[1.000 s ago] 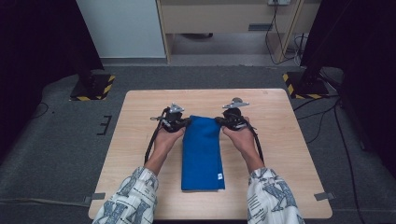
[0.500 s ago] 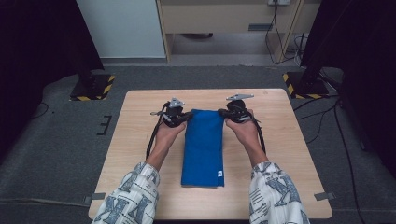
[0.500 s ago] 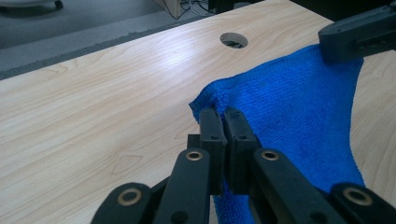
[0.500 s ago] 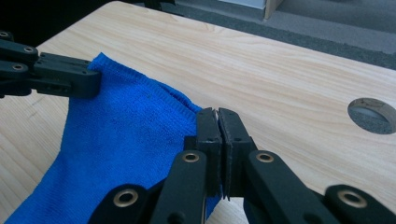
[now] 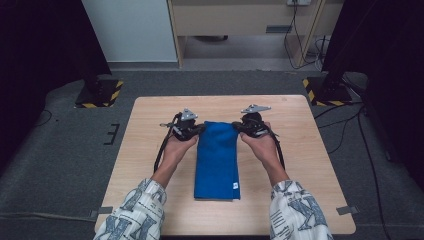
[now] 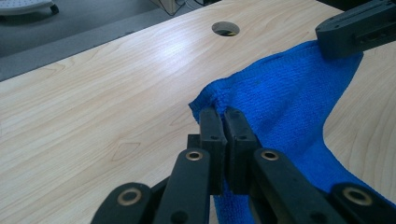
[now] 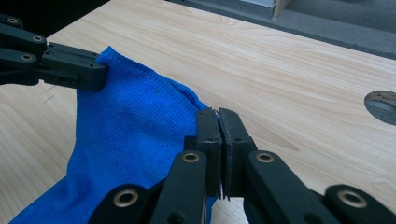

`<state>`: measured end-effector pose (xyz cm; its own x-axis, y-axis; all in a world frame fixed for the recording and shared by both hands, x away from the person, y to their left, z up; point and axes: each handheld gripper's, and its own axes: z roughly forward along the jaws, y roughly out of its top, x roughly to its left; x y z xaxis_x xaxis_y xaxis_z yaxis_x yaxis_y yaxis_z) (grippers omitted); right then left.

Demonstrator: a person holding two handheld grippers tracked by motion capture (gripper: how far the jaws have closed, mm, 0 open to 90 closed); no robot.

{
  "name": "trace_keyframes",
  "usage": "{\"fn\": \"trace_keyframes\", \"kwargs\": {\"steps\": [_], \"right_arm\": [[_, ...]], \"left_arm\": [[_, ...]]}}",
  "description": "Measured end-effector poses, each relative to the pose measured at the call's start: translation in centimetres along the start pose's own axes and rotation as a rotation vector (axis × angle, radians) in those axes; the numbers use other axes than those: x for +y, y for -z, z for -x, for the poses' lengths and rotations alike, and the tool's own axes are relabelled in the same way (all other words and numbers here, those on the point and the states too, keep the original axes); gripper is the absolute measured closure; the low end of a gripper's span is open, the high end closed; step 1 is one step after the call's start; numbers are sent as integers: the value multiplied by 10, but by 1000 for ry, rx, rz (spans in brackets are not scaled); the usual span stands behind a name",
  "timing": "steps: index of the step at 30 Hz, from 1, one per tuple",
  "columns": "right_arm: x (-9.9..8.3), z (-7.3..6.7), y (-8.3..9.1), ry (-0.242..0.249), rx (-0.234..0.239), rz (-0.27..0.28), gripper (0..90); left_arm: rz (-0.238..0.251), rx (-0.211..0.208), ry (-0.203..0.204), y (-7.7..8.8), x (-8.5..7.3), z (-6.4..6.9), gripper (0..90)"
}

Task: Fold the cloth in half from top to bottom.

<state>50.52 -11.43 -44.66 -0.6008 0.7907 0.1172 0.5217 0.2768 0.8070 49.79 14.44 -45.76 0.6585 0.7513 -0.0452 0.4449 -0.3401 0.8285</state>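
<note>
Pinching the far corners of the folded blue terry cloth [image 5: 216,155], my left gripper [image 5: 196,129] and right gripper [image 5: 239,127] are clamped on it; its long axis runs back toward me along the pale wooden table [image 5: 310,165].

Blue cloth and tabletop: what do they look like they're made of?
Blue cloth: soft looped or knitted fabric, probably microfibre or terry; it shows a fine ribbed weave, a matte look and limp folds. Tabletop: pale wood or wood-look laminate; printed-looking grain with a slight sheen, so I cannot tell which.
</note>
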Motion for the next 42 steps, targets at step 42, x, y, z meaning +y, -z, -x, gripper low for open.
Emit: {"fn": "trace_keyframes", "kwargs": {"steps": [42], "right_arm": [[6,-8,21,6,29,46,884]], "left_arm": [[30,-10,-38,16,6,6,874]]}}
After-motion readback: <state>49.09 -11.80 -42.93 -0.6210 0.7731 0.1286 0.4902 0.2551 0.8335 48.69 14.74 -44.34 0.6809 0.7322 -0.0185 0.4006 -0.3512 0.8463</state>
